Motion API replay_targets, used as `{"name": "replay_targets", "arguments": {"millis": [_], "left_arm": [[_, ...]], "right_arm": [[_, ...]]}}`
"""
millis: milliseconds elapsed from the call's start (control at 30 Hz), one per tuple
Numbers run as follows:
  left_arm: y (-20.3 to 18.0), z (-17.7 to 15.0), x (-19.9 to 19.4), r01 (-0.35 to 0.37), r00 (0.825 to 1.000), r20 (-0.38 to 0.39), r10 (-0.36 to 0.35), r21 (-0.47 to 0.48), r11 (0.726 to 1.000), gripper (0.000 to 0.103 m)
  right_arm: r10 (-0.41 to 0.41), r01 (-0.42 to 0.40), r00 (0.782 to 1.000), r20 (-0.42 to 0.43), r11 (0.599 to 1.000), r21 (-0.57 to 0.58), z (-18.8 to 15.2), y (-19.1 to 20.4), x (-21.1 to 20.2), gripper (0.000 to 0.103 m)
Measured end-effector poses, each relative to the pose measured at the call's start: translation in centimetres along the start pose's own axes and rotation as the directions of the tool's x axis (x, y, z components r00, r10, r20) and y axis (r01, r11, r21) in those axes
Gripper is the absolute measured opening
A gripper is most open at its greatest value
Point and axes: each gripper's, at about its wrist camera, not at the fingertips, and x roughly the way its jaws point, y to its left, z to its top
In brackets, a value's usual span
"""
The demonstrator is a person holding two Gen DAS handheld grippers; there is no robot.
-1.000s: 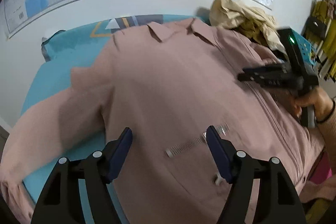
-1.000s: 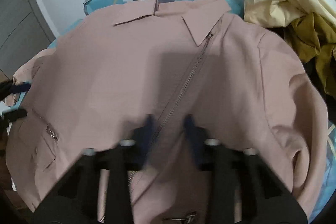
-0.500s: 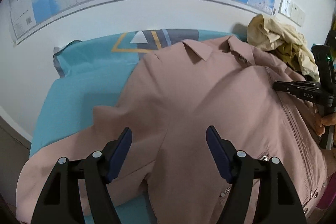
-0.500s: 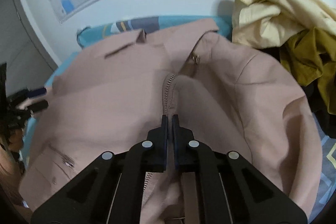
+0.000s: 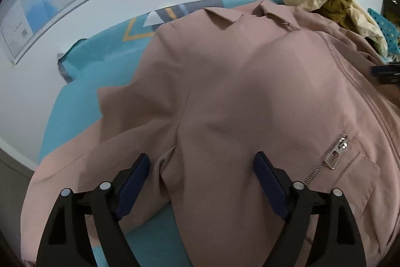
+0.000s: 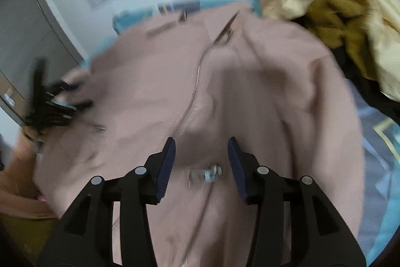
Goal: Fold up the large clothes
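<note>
dim indoor light, right wrist view motion-blurred, fisheye-curved dark corners

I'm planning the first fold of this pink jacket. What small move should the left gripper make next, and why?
Probably lower the left gripper and close on the pink jacket at its side seam. Its jaws are opening with nothing pinched, and the sleeve sprawls outward, unfolded.

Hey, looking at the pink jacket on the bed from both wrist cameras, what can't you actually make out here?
- Pink jacket hem: left wrist view, cut off by the bottom edge and the left gripper, whose fingers are opening.
- Left sleeve cuff: runs out of the frame.
- Small shiny thing on the zipper: right wrist view, too blurred to identify, lying between the opening right gripper fingers.
- What lies under the yellow clothes pile: hidden by the pile.
</note>
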Motion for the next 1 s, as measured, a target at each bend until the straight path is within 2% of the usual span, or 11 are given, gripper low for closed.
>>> {"name": "replay_targets", "arguments": {"millis": [100, 167, 333, 467, 533, 567, 600, 633, 733, 867, 1000], "left_arm": [[0.5, 0.6, -0.9, 0.013, 1.000, -0.003, -0.013, -0.069, 0.998, 0.079], [0.6, 1.1, -2.5, 0.044, 0.998, 0.048, -0.040, -0.103, 0.994, 0.078], [-1.2, 2.9, -5.3, 0.091, 0.987, 0.141, -0.080, -0.070, 0.993, 0.078], [-4.1, 4.0, -5.2, 0.120, 0.984, 0.134, -0.120, 0.004, 0.993, 0.078], [-5.5, 4.4, -4.8, 0.146, 0.981, 0.126, -0.150, 0.041, 0.988, 0.078], [-6.3, 4.7, -4.5, 0.163, 0.978, 0.119, -0.169, 0.061, 0.985, 0.078], [-7.1, 4.9, -4.3, 0.174, 0.977, 0.113, -0.182, 0.077, 0.982, 0.078], [-8.0, 5.3, -4.0, 0.188, 0.974, 0.106, -0.198, 0.098, 0.977, 0.078], [-10.0, 5.8, -3.7, 0.220, 0.968, 0.092, -0.235, 0.149, 0.964, 0.078], [-12.8, 6.7, -3.8, 0.270, 0.952, 0.083, -0.294, 0.226, 0.936, 0.078], [-15.1, 7.1, -3.0, 0.316, 0.940, 0.045, -0.339, 0.263, 0.911, 0.079]], "right_arm": [[-0.042, 0.031, 0.990, 0.137, 0.997, 0.076, -1.6, -2.4, -5.7, 0.057], [-0.094, 0.068, 0.982, 0.163, 0.986, 0.153, -3.6, -4.9, -8.8, 0.061], [-0.126, 0.102, 0.989, 0.070, 0.955, 0.278, -9.0, -8.4, -10.5, 0.068], [-0.120, 0.113, 0.993, 0.014, 0.962, 0.250, -12.8, -6.2, -10.1, 0.072], [-0.146, 0.146, 0.989, -0.015, 0.967, 0.209, -14.0, -4.9, -9.4, 0.064], [-0.167, 0.167, 0.986, -0.018, 0.966, 0.198, -14.2, -4.6, -9.4, 0.042], [-0.150, 0.149, 0.989, -0.011, 0.965, 0.215, -14.3, -5.0, -9.6, 0.011], [-0.095, 0.090, 0.996, 0.006, 0.961, 0.263, -14.3, -5.7, -10.2, 0.003], [-0.057, 0.007, 0.988, 0.145, 0.945, 0.328, -12.2, -6.9, -14.2, 0.004], [-0.077, -0.045, 0.938, 0.337, 0.940, 0.339, -7.9, -8.9, -21.1, 0.003], [-0.181, 0.083, 0.952, 0.249, 0.930, 0.359, -6.3, -10.7, -19.5, 0.010]]}}
